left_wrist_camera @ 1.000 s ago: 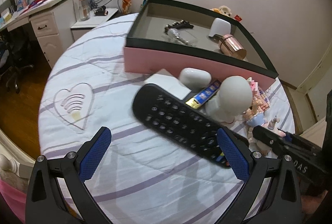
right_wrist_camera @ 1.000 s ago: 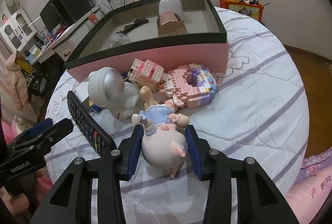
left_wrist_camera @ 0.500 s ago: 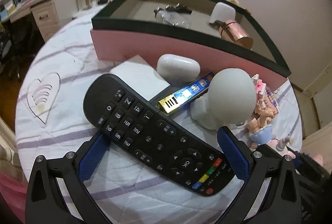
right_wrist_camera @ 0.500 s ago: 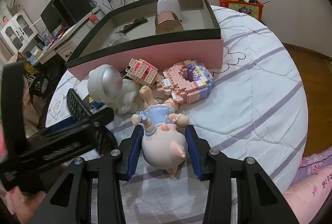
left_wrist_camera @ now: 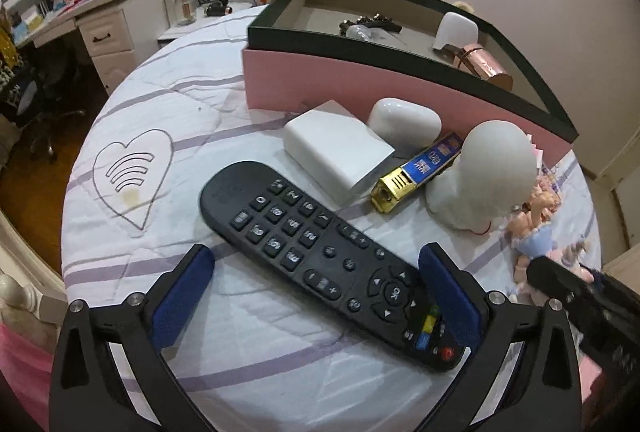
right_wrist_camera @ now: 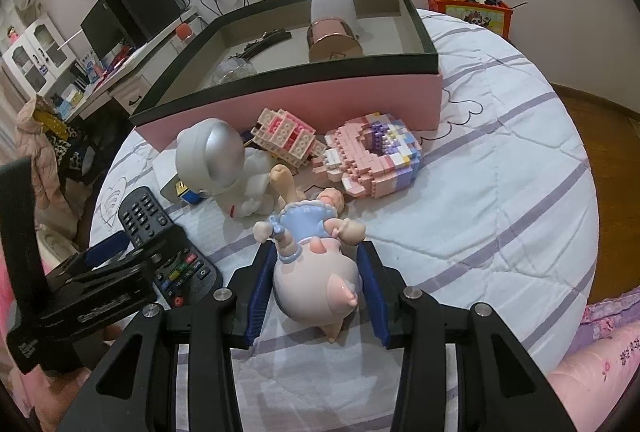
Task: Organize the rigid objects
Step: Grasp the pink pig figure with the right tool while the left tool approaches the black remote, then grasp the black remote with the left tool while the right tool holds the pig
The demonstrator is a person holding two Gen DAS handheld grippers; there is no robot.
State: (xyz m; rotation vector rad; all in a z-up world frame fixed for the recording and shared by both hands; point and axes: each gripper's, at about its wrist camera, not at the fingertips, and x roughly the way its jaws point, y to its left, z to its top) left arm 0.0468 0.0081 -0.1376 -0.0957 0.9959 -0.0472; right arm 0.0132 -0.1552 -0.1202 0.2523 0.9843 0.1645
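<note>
- The left gripper (left_wrist_camera: 316, 290) is held open over the bed (left_wrist_camera: 160, 136); the black remote control (left_wrist_camera: 320, 256) lies between its blue pads, with no pad pressing on it
- The right gripper (right_wrist_camera: 318, 290) is clenched on the pig figurine (right_wrist_camera: 316, 272), which rests on the bed
- The pink box (right_wrist_camera: 304, 100) stands behind the loose items and holds a rose-gold cylinder (right_wrist_camera: 334, 44) and a white object (right_wrist_camera: 334, 10)
- A white astronaut figure (right_wrist_camera: 220, 168), two brick models (right_wrist_camera: 372, 160) and a white block (left_wrist_camera: 336, 152) lie just in front of the box
</note>
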